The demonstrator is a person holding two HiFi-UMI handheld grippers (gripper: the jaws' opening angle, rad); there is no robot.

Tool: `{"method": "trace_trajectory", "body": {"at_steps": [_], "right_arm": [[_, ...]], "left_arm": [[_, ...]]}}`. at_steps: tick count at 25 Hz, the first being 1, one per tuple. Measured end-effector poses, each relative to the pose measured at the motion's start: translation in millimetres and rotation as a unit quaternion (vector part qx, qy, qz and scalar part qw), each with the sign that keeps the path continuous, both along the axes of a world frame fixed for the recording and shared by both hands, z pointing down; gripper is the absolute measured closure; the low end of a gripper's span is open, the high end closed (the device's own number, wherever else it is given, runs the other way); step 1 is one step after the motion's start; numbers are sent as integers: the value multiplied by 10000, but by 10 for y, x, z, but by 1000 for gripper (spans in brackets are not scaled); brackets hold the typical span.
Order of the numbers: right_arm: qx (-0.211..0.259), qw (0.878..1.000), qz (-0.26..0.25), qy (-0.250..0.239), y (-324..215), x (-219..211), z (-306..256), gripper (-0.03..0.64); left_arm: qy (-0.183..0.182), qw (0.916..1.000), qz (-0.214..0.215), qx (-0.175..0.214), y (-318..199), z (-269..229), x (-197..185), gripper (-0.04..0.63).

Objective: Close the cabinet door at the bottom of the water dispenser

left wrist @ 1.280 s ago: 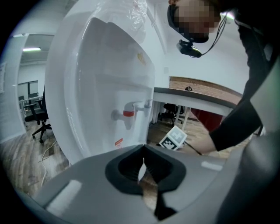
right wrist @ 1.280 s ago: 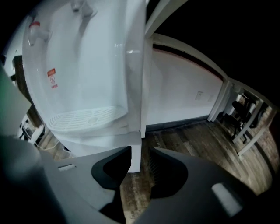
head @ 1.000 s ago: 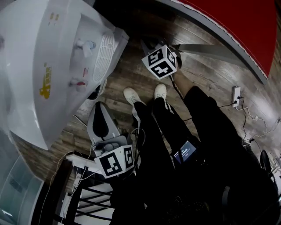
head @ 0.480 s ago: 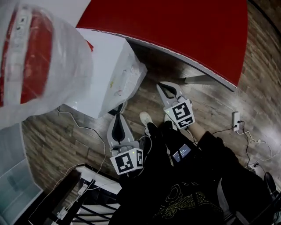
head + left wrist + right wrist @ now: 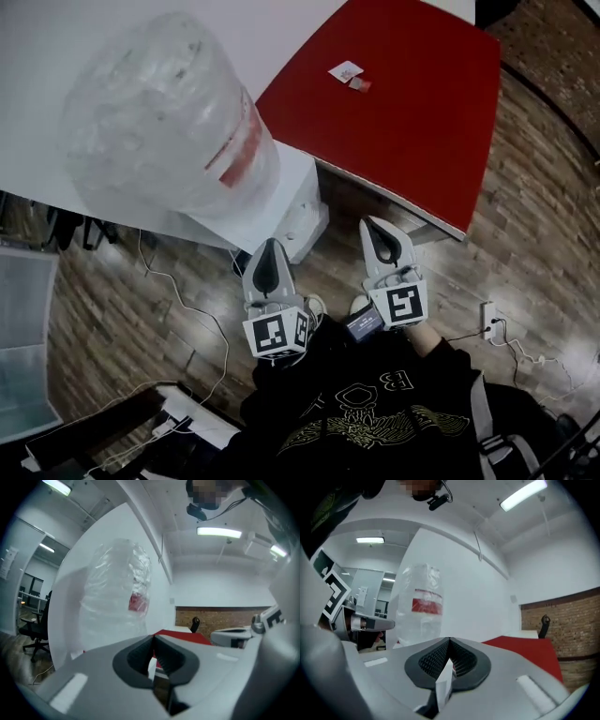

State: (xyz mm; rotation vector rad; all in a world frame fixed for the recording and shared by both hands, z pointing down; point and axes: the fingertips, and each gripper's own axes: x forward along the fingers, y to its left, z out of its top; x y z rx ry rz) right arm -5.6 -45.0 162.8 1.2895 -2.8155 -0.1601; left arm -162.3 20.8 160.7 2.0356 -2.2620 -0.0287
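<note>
The white water dispenser (image 5: 298, 217) stands at upper left, its clear bottle with a red label (image 5: 164, 122) on top. From this height its bottom cabinet door is hidden. My left gripper (image 5: 270, 246) is held level in front of the dispenser, jaws shut with nothing between them. To its right, my right gripper (image 5: 378, 227) is also shut and empty. The left gripper view looks over shut tips (image 5: 153, 637) at the bottle (image 5: 119, 592). In the right gripper view the tips (image 5: 450, 640) meet below the bottle (image 5: 419, 606).
A red-topped table (image 5: 394, 103) stands right of the dispenser. Cables (image 5: 187, 300) trail over the wood floor, with a power strip (image 5: 488, 317) at right. A black rack (image 5: 103, 431) sits at bottom left, and an office chair (image 5: 35, 630) farther off.
The view has risen from floor level beside the dispenser to above its bottle. Both grippers have come up from near the floor and now point level, side by side.
</note>
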Motion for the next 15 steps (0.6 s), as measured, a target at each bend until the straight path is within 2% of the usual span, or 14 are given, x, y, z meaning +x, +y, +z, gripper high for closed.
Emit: {"method": "trace_trajectory", "body": {"at_steps": [3, 7, 15], "right_arm": [[251, 9994, 217, -94, 125, 54, -379, 617], [-99, 9992, 321, -216, 122, 58, -426, 618], [-118, 9994, 66, -309, 189, -137, -468, 618]], "left_arm": [[-124, 9995, 84, 261, 66, -284, 10, 588], [-241, 9986, 120, 448, 80, -439, -33, 588], [-298, 9982, 134, 503, 51, -489, -74, 588]]}}
